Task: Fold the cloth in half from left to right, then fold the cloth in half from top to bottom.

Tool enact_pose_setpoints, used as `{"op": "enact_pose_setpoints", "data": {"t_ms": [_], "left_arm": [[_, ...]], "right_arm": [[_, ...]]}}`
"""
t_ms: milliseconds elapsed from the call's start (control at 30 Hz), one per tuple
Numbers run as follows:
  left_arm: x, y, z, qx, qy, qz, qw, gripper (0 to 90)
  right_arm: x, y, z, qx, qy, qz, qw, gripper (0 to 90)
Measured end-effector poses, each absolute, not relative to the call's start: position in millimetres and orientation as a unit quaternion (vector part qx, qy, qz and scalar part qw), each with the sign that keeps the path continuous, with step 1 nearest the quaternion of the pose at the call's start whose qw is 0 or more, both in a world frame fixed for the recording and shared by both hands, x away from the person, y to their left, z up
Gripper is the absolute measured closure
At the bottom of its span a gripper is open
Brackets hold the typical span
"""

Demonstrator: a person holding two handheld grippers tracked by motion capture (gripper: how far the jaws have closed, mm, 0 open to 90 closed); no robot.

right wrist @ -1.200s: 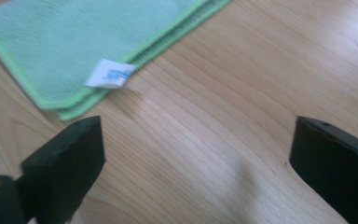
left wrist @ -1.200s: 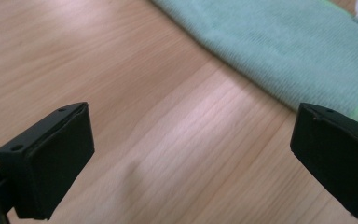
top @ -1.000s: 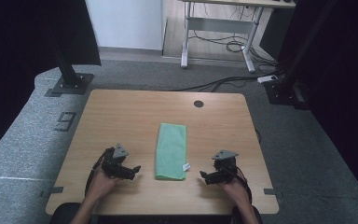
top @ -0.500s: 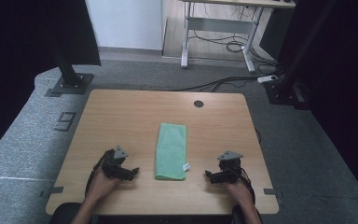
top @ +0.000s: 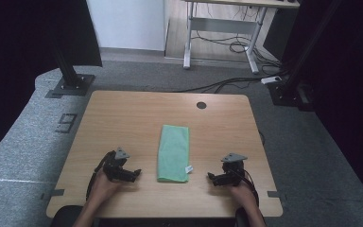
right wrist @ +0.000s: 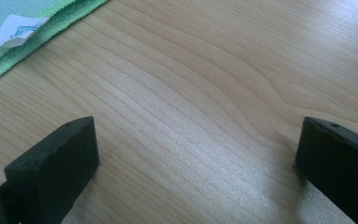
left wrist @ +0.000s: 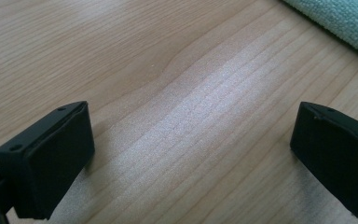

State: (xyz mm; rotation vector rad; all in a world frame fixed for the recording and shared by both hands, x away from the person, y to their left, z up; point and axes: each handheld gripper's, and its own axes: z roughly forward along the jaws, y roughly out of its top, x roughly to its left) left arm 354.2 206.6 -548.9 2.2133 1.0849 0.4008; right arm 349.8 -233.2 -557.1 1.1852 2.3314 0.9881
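We see a green cloth (top: 174,152) folded into a long strip, lying flat on the desk (top: 123,118) about midway between its left and right edges and reaching toward the near edge. A small white label (top: 188,169) sticks out at its near right corner. We hold the left hand-held gripper (top: 133,174) near the near edge, just to the left of the cloth and not touching it; its jaws are spread wide over bare wood. The right hand-held gripper (top: 211,178) is to the right of the cloth near the same edge, also apart from it, jaws spread, with nothing between them. A round hole (top: 201,105) sits by the far edge.
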Motion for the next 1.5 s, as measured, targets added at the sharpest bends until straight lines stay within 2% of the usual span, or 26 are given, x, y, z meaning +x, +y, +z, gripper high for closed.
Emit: {"op": "enact_pose_setpoints", "data": {"t_ms": [600, 800, 1133, 1500], "left_arm": [[362, 199, -547, 0.839, 0.42, 0.148, 0.311, 0.4], [367, 191, -540, 0.836, 0.413, 0.145, 0.33, 0.3], [394, 162, -526, 0.829, 0.405, 0.139, 0.36, 0.2], [427, 133, -532, 0.833, 0.408, 0.157, 0.34, 0.3]], "right_arm": [[350, -233, -557, 0.418, 0.821, 0.348, 0.172, 0.0], [350, -233, -557, 0.418, 0.821, 0.349, 0.172, 0.0], [350, -233, -557, 0.417, 0.822, 0.348, 0.172, 0.0], [350, -233, -557, 0.418, 0.821, 0.348, 0.172, 0.0]]}}
